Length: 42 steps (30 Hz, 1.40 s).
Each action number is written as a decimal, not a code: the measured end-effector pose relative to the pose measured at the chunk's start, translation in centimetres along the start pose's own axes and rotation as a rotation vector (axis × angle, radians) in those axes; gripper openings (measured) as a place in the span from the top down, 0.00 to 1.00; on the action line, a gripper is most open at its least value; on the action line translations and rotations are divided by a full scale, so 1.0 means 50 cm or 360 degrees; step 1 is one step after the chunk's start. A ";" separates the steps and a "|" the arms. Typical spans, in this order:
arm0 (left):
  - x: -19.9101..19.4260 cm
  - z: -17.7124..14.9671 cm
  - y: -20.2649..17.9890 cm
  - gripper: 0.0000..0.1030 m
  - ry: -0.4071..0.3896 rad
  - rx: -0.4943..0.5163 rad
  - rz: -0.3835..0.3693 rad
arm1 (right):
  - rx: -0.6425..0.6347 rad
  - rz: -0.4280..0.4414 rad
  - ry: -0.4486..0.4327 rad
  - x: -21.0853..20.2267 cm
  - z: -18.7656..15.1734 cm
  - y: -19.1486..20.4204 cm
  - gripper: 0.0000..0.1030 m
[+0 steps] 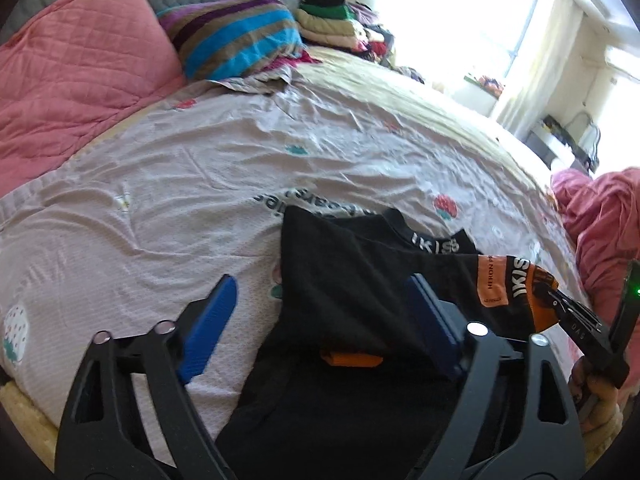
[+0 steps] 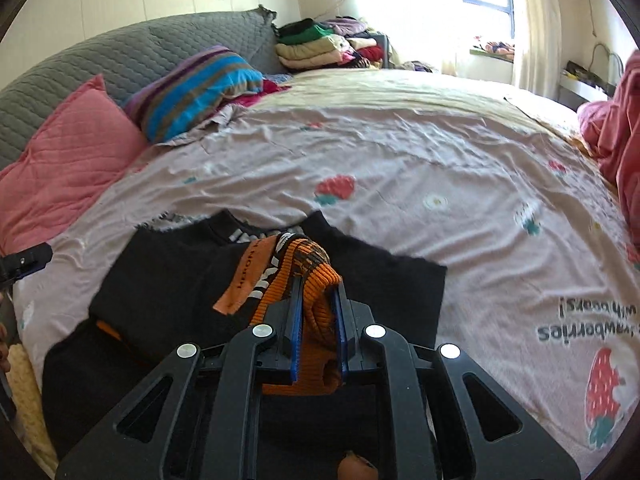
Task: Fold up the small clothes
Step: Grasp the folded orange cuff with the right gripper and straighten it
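A black sweater [image 1: 340, 292] with orange ribbed cuffs and white lettering lies on the bed sheet [image 1: 180, 184]. My left gripper [image 1: 320, 300] is open, its blue fingers [image 1: 210, 320] standing wide apart above the sweater's left part, holding nothing. My right gripper [image 2: 316, 292] is shut on the orange cuff [image 2: 316, 280] of a sleeve and holds it above the sweater's body [image 2: 160, 280]. In the left wrist view the right gripper [image 1: 552, 292] shows at the right with the cuff [image 1: 528, 284] in it.
A pink pillow [image 1: 76, 68] and a striped pillow [image 1: 236, 36] lie at the head of the bed. Stacked folded clothes [image 2: 320, 46] sit at the far corner. A pink garment heap [image 2: 616, 128] lies at the right edge. A bright window stands beyond.
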<state>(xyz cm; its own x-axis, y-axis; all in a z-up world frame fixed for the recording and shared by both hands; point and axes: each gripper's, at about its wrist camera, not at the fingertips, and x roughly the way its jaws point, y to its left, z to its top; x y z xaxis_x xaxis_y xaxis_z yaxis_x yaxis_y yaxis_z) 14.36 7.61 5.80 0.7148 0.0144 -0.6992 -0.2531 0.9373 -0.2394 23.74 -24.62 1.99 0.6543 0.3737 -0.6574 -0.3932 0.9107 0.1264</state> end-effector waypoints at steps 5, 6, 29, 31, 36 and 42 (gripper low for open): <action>0.045 -0.008 -0.029 0.40 0.0073 0.0063 -0.0015 | 0.0019 -0.0026 0.0021 0.009 -0.017 -0.013 0.87; 0.057 -0.010 -0.038 0.40 0.0092 0.0079 -0.0019 | 0.0017 -0.0038 0.0022 0.010 -0.018 -0.016 0.86; 0.202 -0.057 -0.034 0.44 0.0380 0.0159 0.0000 | -0.0130 0.0009 0.0203 0.042 -0.056 0.049 0.65; 0.203 -0.058 -0.031 0.44 0.0383 0.0159 -0.0013 | -0.0154 -0.0001 0.0267 0.059 -0.068 0.058 0.62; 0.198 -0.061 -0.027 0.44 0.0378 0.0155 -0.0038 | -0.0107 -0.0073 0.0381 0.098 -0.099 0.043 0.57; 0.185 -0.061 -0.030 0.44 0.0370 0.0179 -0.0044 | -0.0058 -0.0062 0.0321 0.067 -0.096 0.038 0.51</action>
<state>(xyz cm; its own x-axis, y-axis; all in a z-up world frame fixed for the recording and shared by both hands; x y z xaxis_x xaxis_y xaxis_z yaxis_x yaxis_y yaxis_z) 19.35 5.28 -2.37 0.5482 -0.0798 -0.8325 -0.1520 0.9693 -0.1931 22.11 -22.47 -3.53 0.5284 0.2925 -0.7970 -0.3960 0.9153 0.0734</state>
